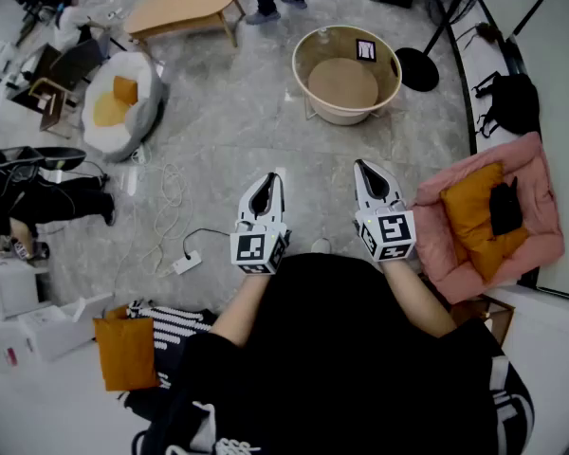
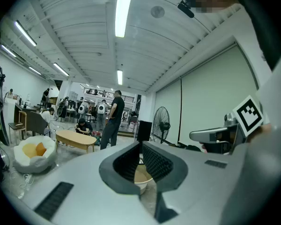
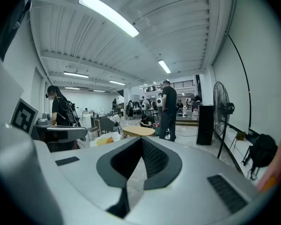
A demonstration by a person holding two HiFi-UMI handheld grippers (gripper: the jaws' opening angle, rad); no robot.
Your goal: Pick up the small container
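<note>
head view: the person is holding both grippers out level over the grey floor, side by side and apart. the left gripper [image 1: 274, 176] is keeping its jaws pressed together with nothing in them, and the right gripper [image 1: 360, 164] is doing the same. the small container [image 1: 322, 35] is sitting well ahead of them, inside the round beige tub table [image 1: 306, 81], near its far left rim. it is showing as a little pale, glassy-looking thing, too small to make out its shape. a dark framed card [image 1: 366, 50] is leaning near the tub's far right rim. a pink seat [image 1: 542, 207] with an orange cushion [image 1: 467, 211] is lying to the right of the right gripper.

left gripper view: the left gripper [image 2: 140, 145] is showing its ribbed pads meeting at the tips, pinching nothing. the tub table [image 2: 141, 178] is peeking through the hollow below the tips; the container cannot be made out here. a standing person [image 2: 113, 118] is showing far behind, next to a low wooden table [image 2: 77, 138].

right gripper view: the right gripper [image 3: 141, 140] is showing its jaws closed tip to tip and empty, with bare floor beneath. neither tub nor container is appearing here.
</note>
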